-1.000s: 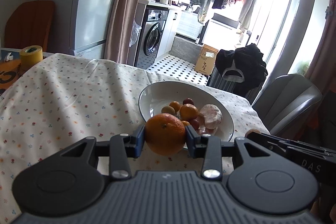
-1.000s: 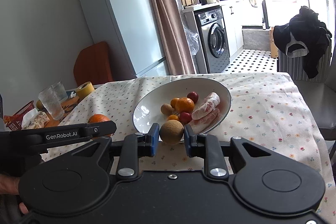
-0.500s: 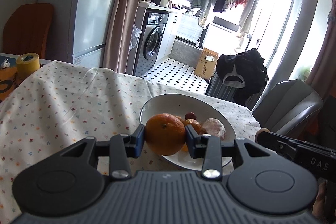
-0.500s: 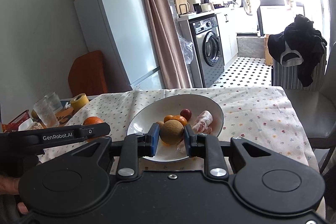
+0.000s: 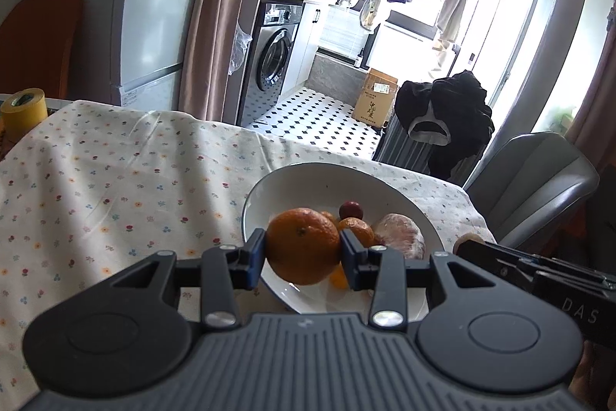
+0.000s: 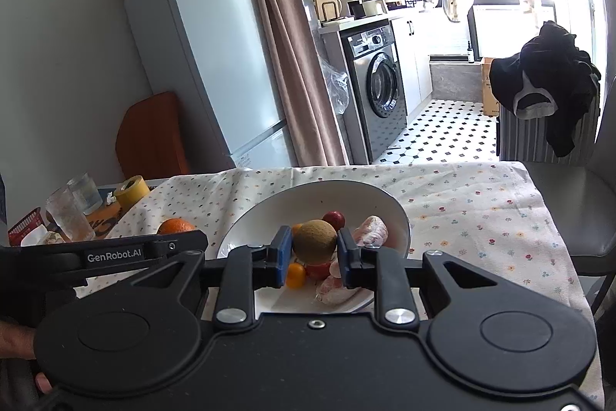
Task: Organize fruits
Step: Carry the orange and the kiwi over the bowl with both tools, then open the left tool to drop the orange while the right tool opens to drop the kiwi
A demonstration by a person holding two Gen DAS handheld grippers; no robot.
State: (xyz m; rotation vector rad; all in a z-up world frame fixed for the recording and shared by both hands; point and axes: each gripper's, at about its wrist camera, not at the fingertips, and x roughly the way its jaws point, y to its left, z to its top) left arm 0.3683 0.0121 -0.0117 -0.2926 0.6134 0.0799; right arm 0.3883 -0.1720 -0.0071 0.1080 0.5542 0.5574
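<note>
**A:** What have I got on the far left?

**B:** From my right wrist view, two clear glasses [image 6: 71,218] and a roll of yellow tape [image 6: 132,192] sit well off to the left of the hand-held grippers, past the edge of the flowered cloth on the table [image 6: 473,214].

**A:** And the left hand-held gripper?

**B:** My left hand-held gripper [image 5: 303,254] is clenched on the orange [image 5: 303,246], blue pads pressed to both its sides. In the left wrist view the fruit hangs over the near left rim of the white bowl [image 5: 327,180]. From the right wrist view I see the same orange [image 6: 176,226] poking up behind the left gripper's arm, to the left of the bowl [image 6: 269,210].

**A:** What lies in the bowl?

**B:** Ahead of the left gripper: a smaller orange [image 5: 356,230], a dark red round fruit [image 5: 350,209] beyond it, and a pale pink wrapped fruit [image 5: 398,235] to the right. A small yellow-orange fruit [image 6: 295,275] lies just below my right gripper's left pad.

**A:** The right one?

**B:** My right hand-held gripper [image 6: 314,248] grips a brownish-green round fruit [image 6: 314,241] between its pads, held above the middle of the bowl. In the left view only its arm [image 5: 539,276] shows at the right edge, with the fruit's tip at its end.

**A:** Farther right?

**B:** A grey chair [image 5: 535,180] stands beside the table, to the right of both grippers.
</note>
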